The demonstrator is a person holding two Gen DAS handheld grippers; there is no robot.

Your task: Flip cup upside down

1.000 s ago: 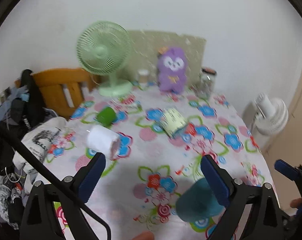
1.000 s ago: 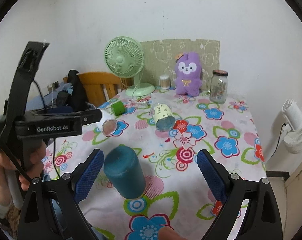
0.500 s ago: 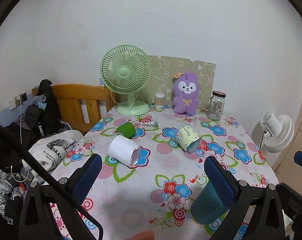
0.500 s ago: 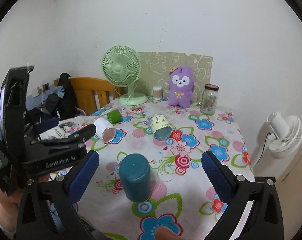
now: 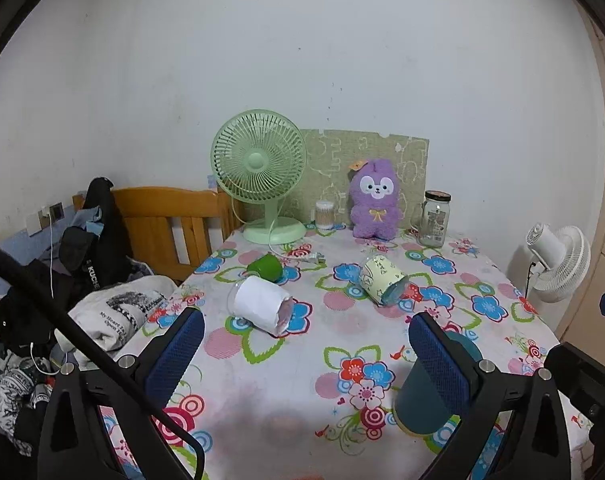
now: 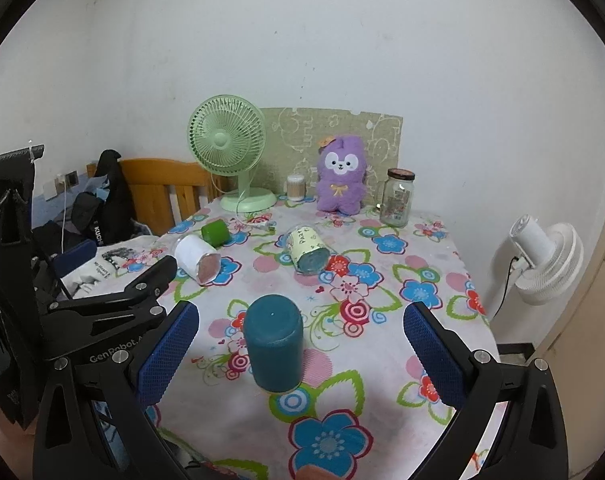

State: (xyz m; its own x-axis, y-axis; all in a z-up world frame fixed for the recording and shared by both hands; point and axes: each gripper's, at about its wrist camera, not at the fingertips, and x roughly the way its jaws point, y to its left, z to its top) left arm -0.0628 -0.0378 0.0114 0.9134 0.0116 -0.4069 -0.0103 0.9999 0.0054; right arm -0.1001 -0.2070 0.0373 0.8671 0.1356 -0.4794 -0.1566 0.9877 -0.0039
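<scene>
The teal cup [image 6: 273, 347] stands mouth-down on the flowered table [image 6: 434, 240], close to its near edge, its closed base facing up, so to my eye the flip looks done. The right gripper [image 6: 300, 354] hovers low over that near edge with its blue-padded jaws spread wide on either side of the cup, touching nothing. The left gripper [image 5: 304, 354] is just as wide and empty; from its own camera the cup [image 5: 430, 396] sits partly behind its right-hand finger, so I can't tell whether that pad is clear of the cup wall or brushing it. That's where I'd worry: a sideways swing of either tool could clip the cup, and being tall, narrow and near the edge, it could tip or slide off the cloth. The cloth itself looks loose and slick, so a dragged finger could pull it and everything on it. Farther in, toward the middle, three more cups lie on their sides: a white cup [image 6: 196, 258] and a small green cup [image 6: 215, 232] on the left, and a pale yellow printed cup [image 6: 306, 249] near the centre. All would roll if nudged. At the far edge stand a green fan [image 6: 227, 148], a purple plush toy [image 6: 340, 176] and a glass jar [image 6: 398, 197], well away from the grippers and unlikely to be bothered.
</scene>
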